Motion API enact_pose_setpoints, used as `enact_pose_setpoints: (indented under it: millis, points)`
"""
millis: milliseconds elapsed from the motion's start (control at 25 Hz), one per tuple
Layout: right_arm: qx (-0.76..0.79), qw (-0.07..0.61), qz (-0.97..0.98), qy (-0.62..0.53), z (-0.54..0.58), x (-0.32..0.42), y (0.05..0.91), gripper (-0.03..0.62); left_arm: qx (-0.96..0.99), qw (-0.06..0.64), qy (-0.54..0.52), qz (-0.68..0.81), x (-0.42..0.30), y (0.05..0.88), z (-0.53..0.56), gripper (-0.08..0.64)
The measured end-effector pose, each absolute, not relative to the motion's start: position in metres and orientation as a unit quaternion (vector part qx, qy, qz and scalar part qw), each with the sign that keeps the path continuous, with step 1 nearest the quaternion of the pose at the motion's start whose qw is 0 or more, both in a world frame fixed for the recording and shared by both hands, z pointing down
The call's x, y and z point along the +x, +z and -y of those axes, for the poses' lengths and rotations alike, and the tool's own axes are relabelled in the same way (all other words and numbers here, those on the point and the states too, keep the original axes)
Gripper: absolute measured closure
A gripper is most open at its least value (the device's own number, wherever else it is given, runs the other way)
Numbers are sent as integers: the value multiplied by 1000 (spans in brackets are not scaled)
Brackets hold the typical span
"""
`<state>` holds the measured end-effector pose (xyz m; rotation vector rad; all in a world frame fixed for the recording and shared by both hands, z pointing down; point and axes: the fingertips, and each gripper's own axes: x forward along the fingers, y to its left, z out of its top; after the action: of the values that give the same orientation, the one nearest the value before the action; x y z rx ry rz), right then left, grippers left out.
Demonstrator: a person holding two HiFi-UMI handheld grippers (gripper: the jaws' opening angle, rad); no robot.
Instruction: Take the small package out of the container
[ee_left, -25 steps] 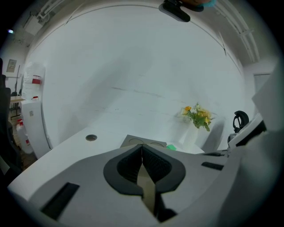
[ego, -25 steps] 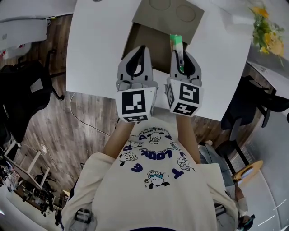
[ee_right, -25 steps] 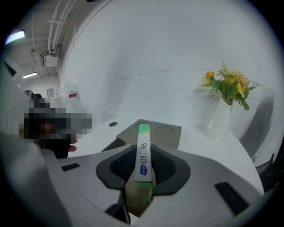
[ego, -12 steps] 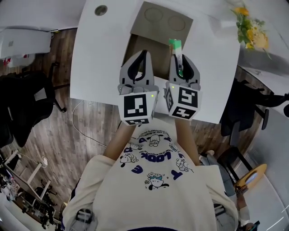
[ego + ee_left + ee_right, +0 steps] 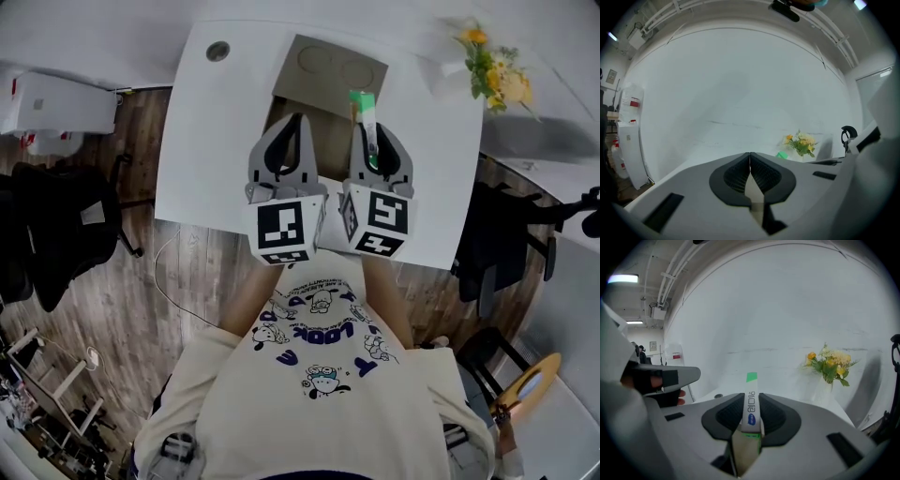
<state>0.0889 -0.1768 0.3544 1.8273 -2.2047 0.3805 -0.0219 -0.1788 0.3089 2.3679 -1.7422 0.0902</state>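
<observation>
White table (image 5: pixel 206 141) over a wooden floor (image 5: pixel 187 281) fills the head view, with an open cardboard box (image 5: pixel 328 67) lying on it and a bunch of yellow flowers (image 5: pixel 492 70) at the far right corner. The right gripper (image 5: pixel 372 131) is clamped on the small package (image 5: pixel 361 101), a slim white stick sachet with a green end. Its own view shows the pads pressing both flat faces low down, so most of the sachet stands up past the jaw tips (image 5: pixel 751 397). That low, edge-on grip probably suits pulling a thin sachet straight up out of a box. Judging by the wall behind it in that view, the package (image 5: pixel 751 404) hangs above the box and is clear of it. The left gripper (image 5: pixel 298 120) sits just beside the right one. Its jaws are pressed together with nothing between them (image 5: pixel 750 154), so it looks idle and simply carried alongside. The sachet bears a column of Korean characters and a small blue oval logo, too small to read with confidence. The person's cream T-shirt (image 5: pixel 319 375) shows cartoon figures and the word "LOOK", upside down from this camera.
</observation>
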Motion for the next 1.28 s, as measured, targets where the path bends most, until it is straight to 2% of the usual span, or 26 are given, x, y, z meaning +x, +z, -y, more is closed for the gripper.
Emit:
enact_pose_setpoints:
  millis: [680, 1280]
  points:
    - [633, 55, 769, 63, 165, 79, 290, 480, 803, 45, -20, 594, -30, 256, 166, 546]
    - [633, 26, 773, 36, 161, 76, 268, 480, 807, 22, -30, 590, -29, 240, 162, 546]
